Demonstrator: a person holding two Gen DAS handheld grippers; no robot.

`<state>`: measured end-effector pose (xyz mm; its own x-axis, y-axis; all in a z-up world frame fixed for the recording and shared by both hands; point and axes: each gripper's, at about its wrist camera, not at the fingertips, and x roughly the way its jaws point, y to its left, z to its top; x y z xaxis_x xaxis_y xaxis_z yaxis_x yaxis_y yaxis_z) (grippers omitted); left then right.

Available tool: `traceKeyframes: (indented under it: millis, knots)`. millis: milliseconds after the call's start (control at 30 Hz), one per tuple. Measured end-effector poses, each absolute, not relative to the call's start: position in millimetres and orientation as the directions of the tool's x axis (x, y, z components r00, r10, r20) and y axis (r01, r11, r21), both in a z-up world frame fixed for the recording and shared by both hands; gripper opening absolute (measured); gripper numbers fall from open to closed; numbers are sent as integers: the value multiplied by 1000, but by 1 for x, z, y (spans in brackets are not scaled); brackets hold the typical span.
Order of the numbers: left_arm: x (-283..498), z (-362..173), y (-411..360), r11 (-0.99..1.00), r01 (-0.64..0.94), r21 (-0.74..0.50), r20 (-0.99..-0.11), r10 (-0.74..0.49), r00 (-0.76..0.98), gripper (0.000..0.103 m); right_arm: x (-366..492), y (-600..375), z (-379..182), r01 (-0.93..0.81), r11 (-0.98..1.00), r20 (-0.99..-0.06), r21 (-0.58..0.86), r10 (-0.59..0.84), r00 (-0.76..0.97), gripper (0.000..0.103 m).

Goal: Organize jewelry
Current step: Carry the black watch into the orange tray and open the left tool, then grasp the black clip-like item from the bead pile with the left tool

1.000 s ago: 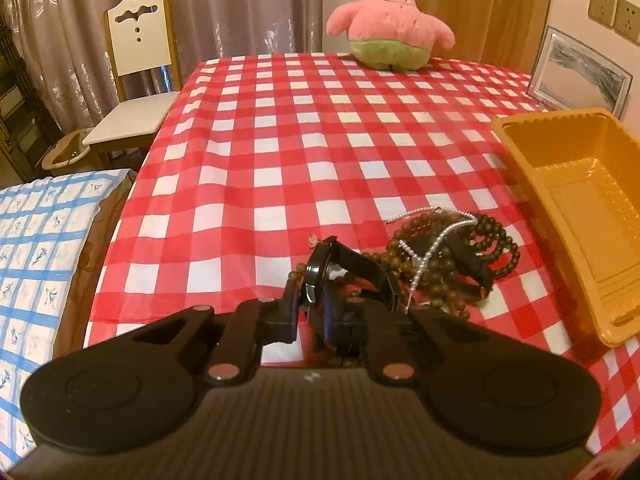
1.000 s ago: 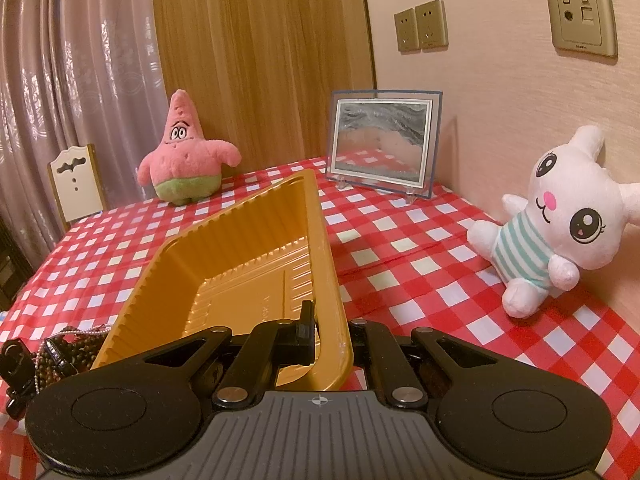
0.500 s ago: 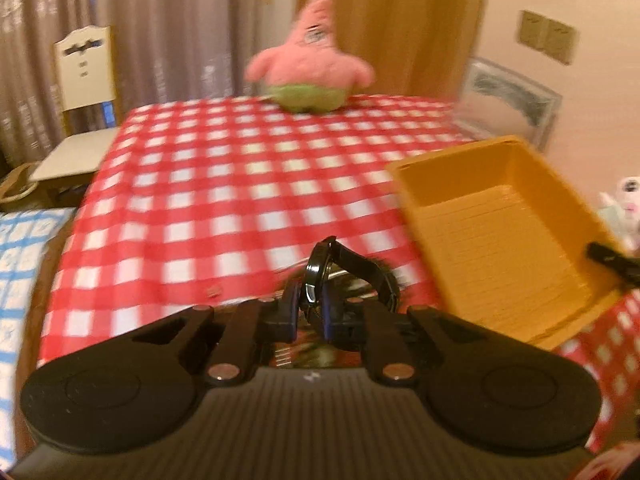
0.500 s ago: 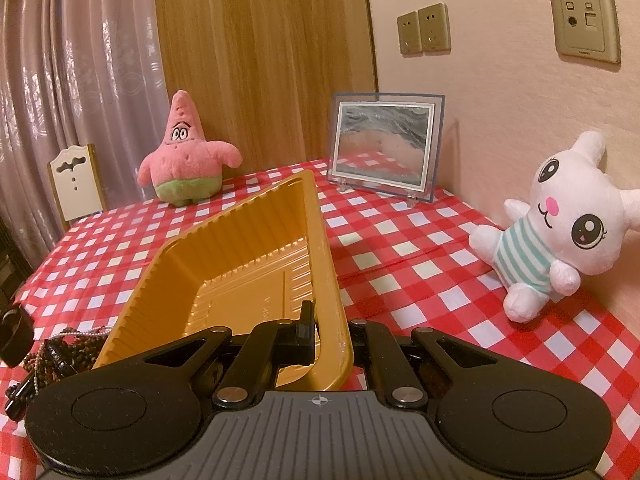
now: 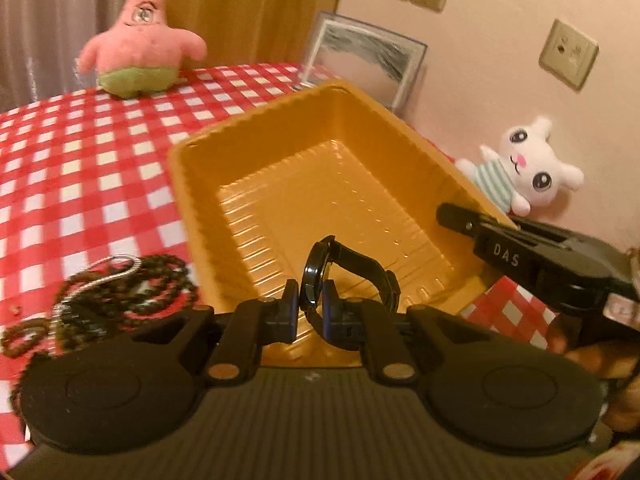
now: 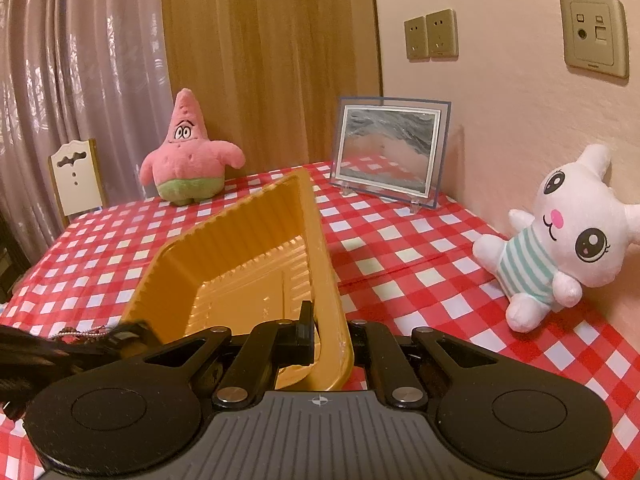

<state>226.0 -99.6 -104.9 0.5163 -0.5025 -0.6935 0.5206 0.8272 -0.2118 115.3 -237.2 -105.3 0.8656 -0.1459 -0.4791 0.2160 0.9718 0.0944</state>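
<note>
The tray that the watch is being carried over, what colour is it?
The tray is orange-yellow, clearest in the left wrist view.

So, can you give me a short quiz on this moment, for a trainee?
1. True or false: the left tongs hold a watch.
2. What do the right tongs grip? A) frame B) tray C) plush
3. Fill in: the beads lie on the ____, not in the tray.

Key: 1 true; 2 B; 3 cloth.
</note>
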Motion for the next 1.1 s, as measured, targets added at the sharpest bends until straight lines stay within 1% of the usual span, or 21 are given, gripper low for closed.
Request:
traceKeyframes:
  millis: [233, 467, 567, 633, 667, 700, 833, 967, 1100]
  knots:
    - [242, -127, -116, 823, 522, -223, -728, -497, 472, 10, 115, -236, -106, 207, 975, -480, 87, -141, 866, 6]
    - [246, -132, -123, 826, 522, -213, -727, -491, 481, 12, 114, -237, -108, 209, 974, -484, 91, -140, 864, 6]
    - [245, -124, -119, 823, 519, -232, -703, -511, 495, 18, 114, -237, -109, 209, 974, -483, 87, -142, 864, 6]
    - [241, -114, -112, 819, 519, -245, -673, -529, 517, 28, 114, -237, -109, 210, 974, -483, 87, -143, 864, 6]
    - [239, -109, -110, 820, 520, -240, -666, -528, 527, 31, 114, -237, -109, 211, 974, -484, 87, -144, 863, 6]
    - [235, -104, -106, 822, 520, -231, -657, -526, 540, 33, 115, -238, -109, 211, 973, -484, 88, -143, 863, 6]
    - [222, -89, -81, 832, 505, -231, -636, -522, 569, 33, 116, -238, -110, 211, 974, -483, 85, -145, 863, 6]
    - [212, -87, -43, 876, 434, -211, -648, -458, 609, 33, 117, -239, -110, 216, 972, -485, 89, -148, 862, 6]
    - [204, -94, 0, 930, 340, -139, -691, -337, 639, 33, 117, -240, -110, 218, 972, -485, 88, -149, 861, 6]
